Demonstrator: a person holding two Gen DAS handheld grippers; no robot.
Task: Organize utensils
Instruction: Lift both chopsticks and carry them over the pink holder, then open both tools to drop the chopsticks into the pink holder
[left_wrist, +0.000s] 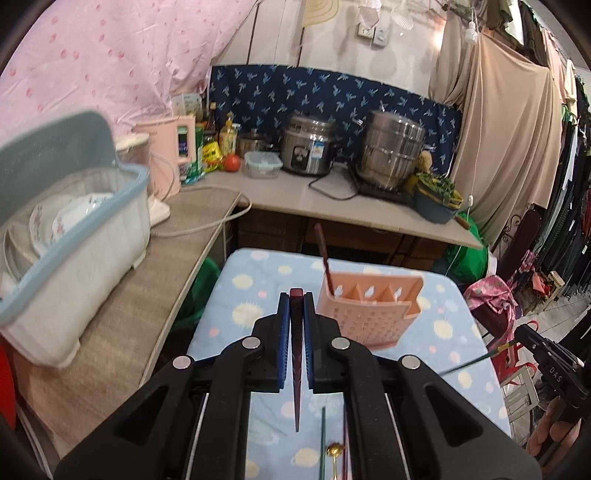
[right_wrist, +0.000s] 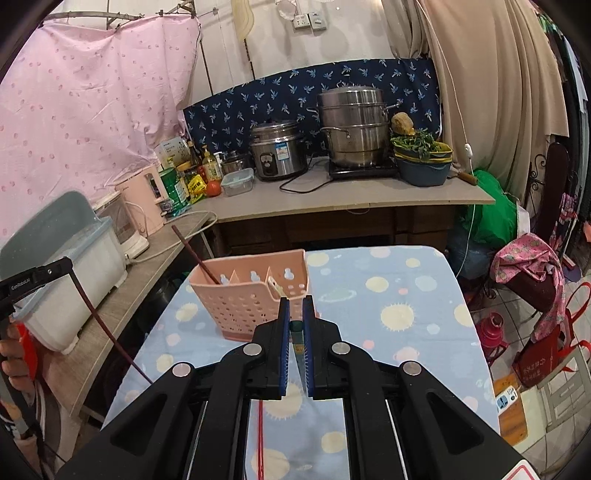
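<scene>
The left claw (left_wrist: 296, 299) is closed on a dark red chopstick (left_wrist: 296, 369), which runs lengthwise between its blue pads with the tip hanging below. The right claw (right_wrist: 296, 306) is closed on a green chopstick (right_wrist: 296, 326), whose end shows between the pads. Both claws are held above the worktop (right_wrist: 369, 332), which carries a light blue patterned cloth. The pink utensil holder (right_wrist: 255, 295) stands upright on this worktop ahead of both claws. A second dark red chopstick (left_wrist: 325, 258) leans in its leftmost compartment. A gold spoon (left_wrist: 334, 448) and another green chopstick (left_wrist: 322, 443) lie on the cloth beneath the left claw.
</scene>
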